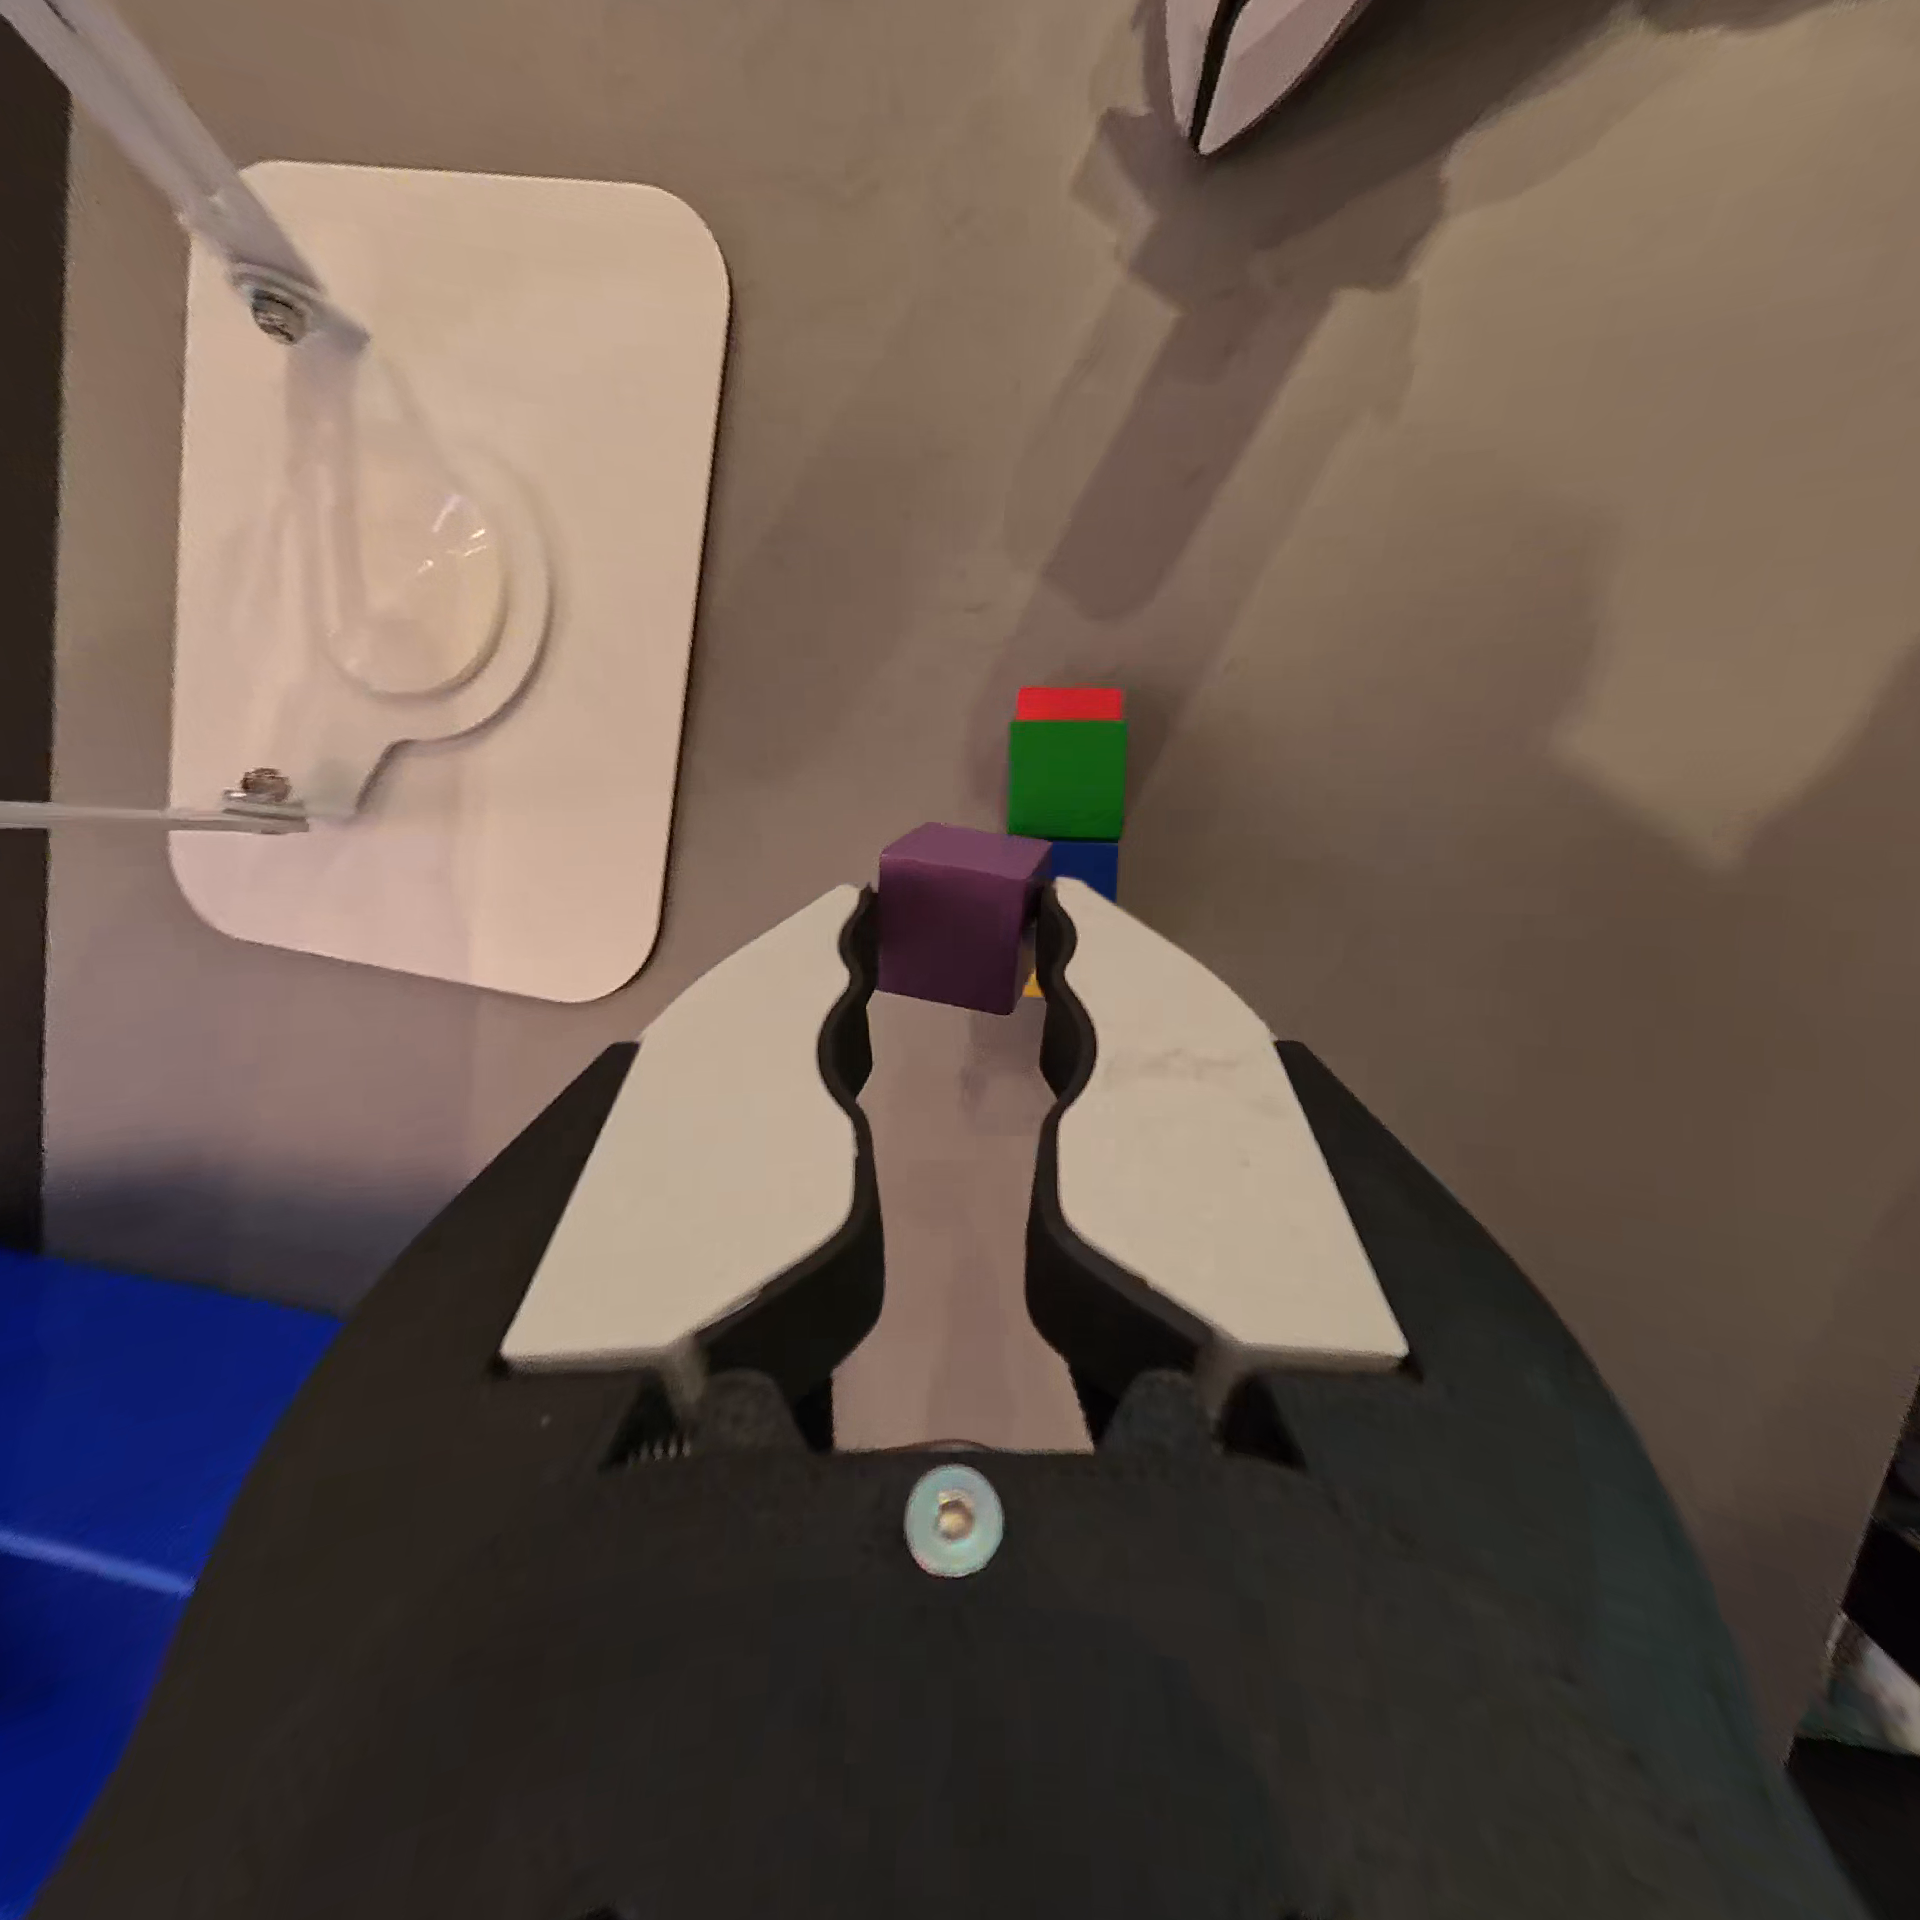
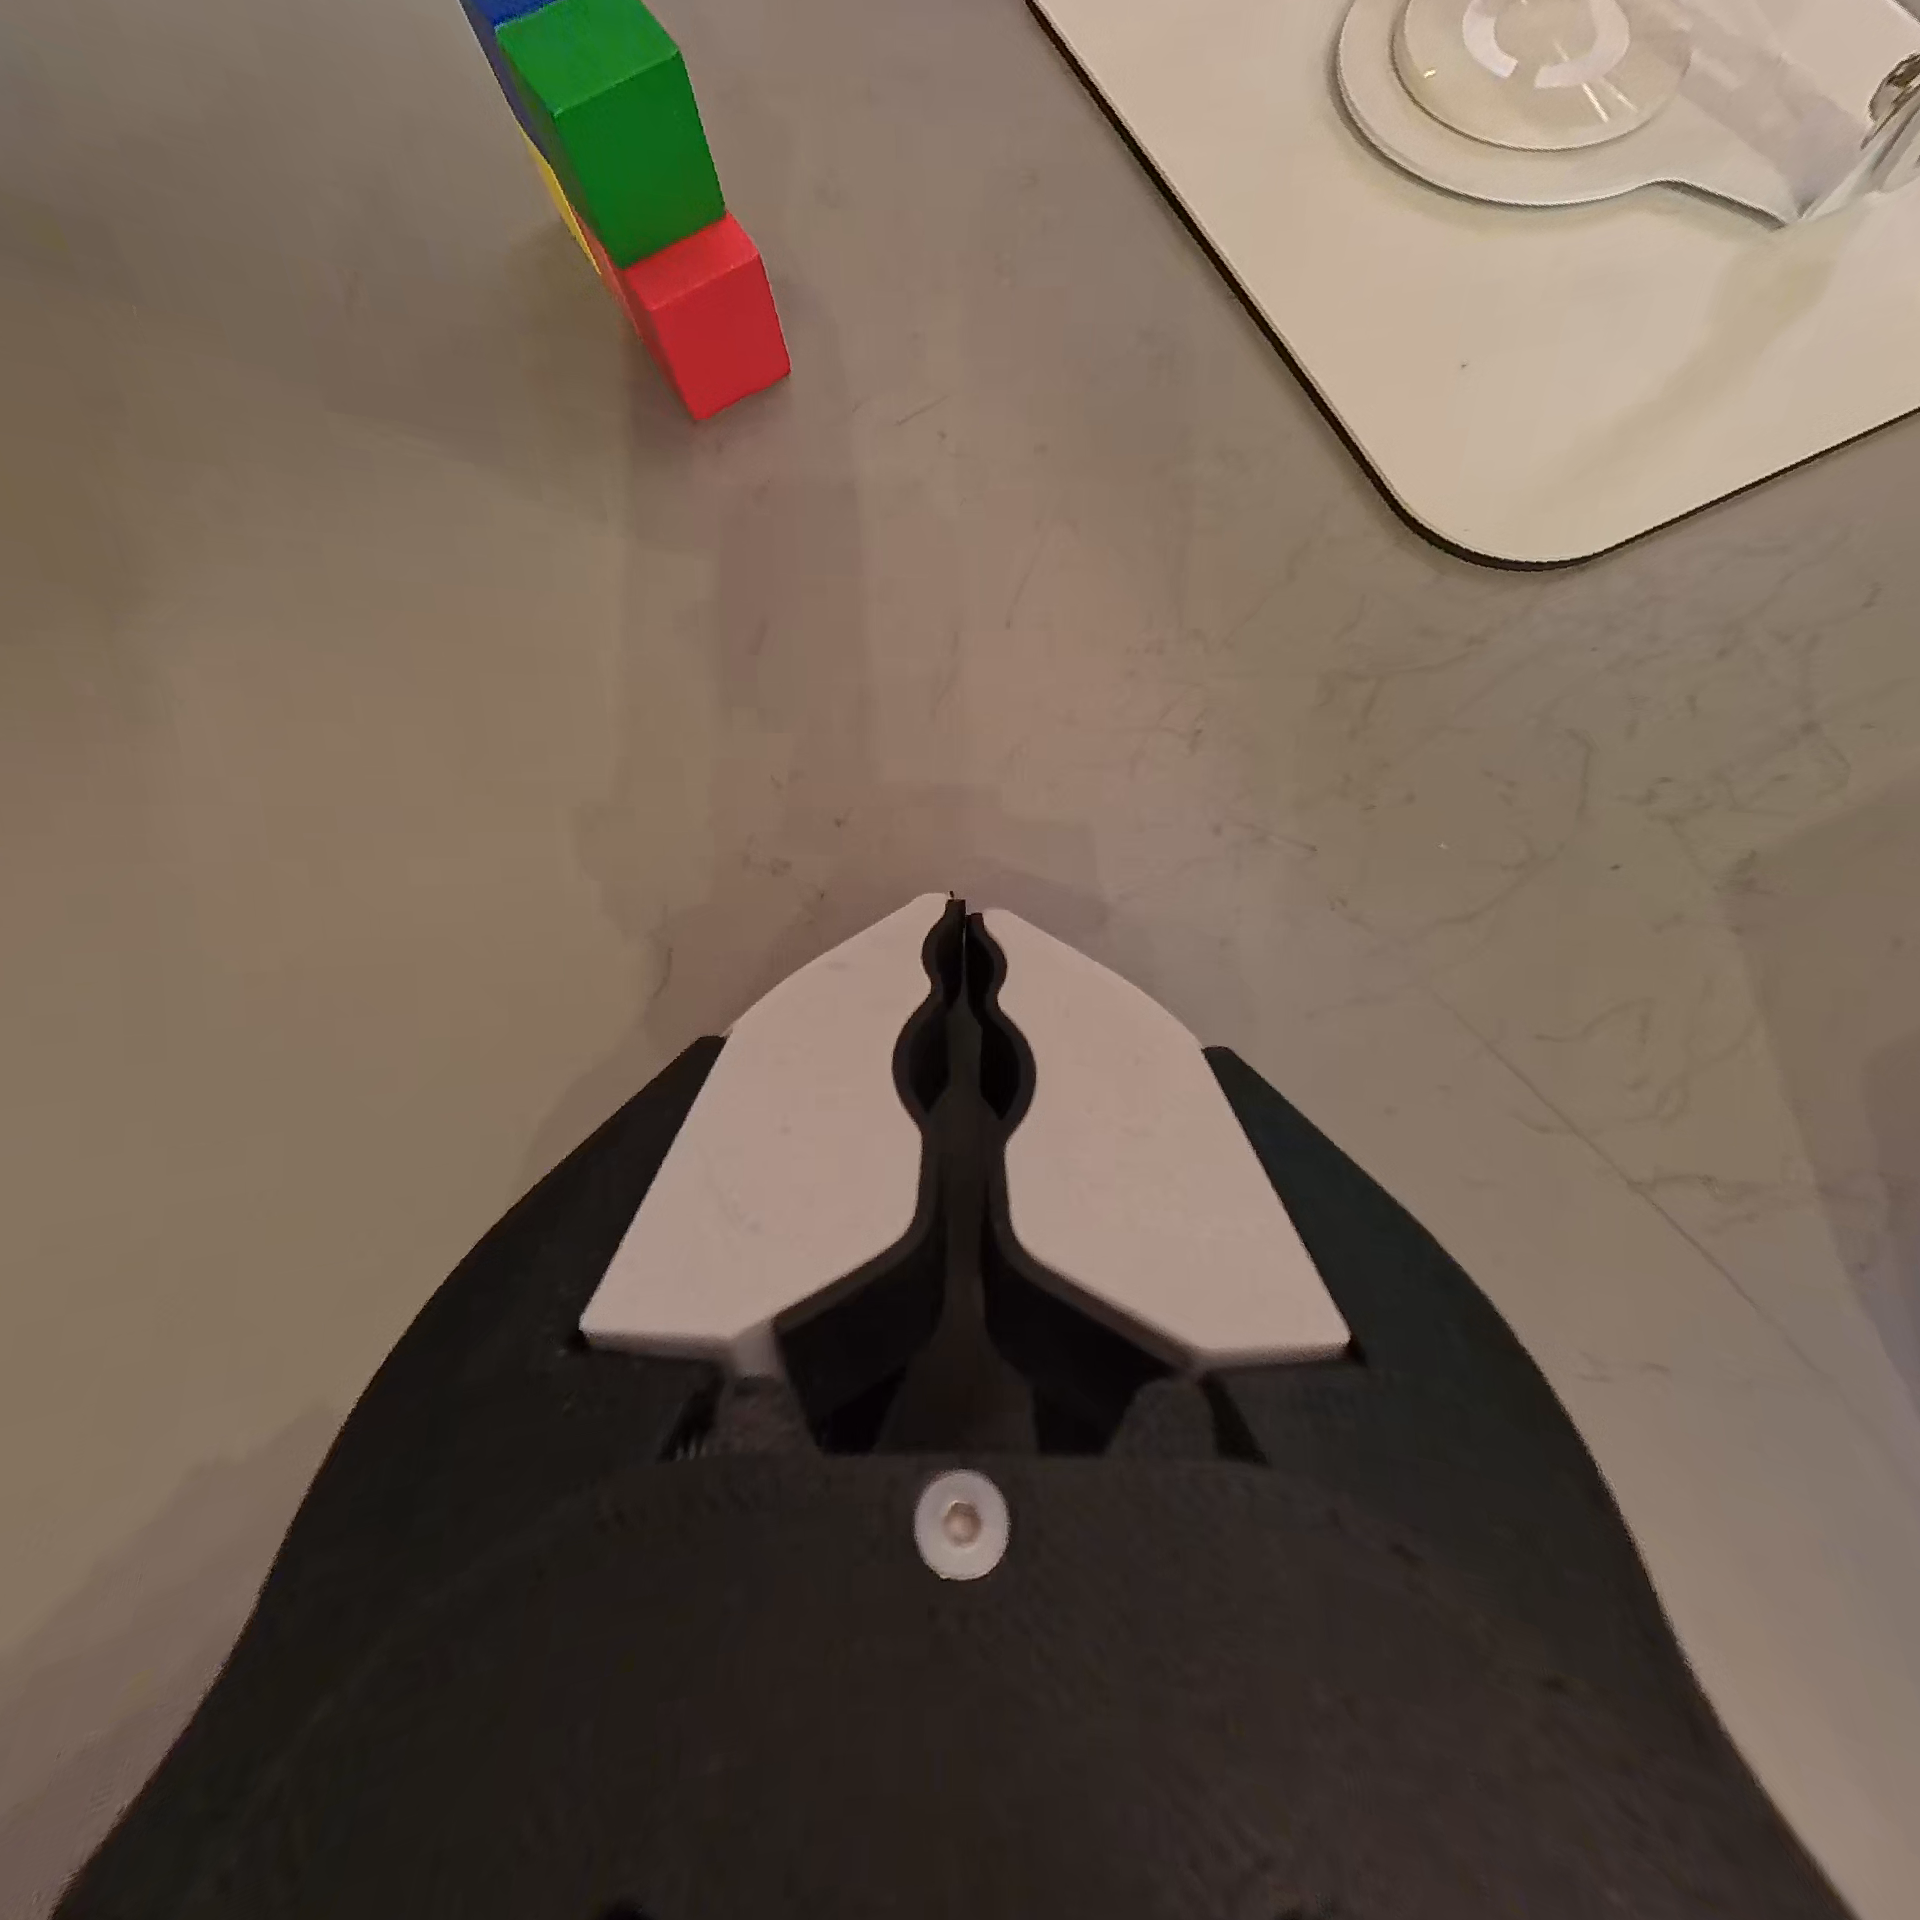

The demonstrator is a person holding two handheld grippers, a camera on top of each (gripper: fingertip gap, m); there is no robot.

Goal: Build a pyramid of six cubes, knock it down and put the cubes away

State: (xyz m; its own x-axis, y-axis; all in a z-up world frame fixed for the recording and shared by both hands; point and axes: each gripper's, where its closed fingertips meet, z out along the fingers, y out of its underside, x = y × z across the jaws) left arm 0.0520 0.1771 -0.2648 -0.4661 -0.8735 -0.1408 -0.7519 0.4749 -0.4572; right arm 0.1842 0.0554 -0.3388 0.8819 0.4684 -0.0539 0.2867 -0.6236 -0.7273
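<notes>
Left wrist view: blue bin (image 1: 114,1455) at lower left corner, white mat (image 1: 457,582) on grey table (image 1: 1455,727). Left claw (image 1: 956,925) clenched on purple cube (image 1: 951,930), both pads pressing its sides. Just beyond: green cube (image 1: 1067,779) above blue cube (image 1: 1091,868), red cube (image 1: 1070,703) behind. Right claw (image 2: 961,914) closed on nothing, over bare table, well apart from the cubes.

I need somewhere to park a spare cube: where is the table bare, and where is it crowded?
Bare: the grey table between the shut right gripper, the red cube and the white mat. Crowded: around the cube stack, where the left gripper holds a purple cube.
</notes>
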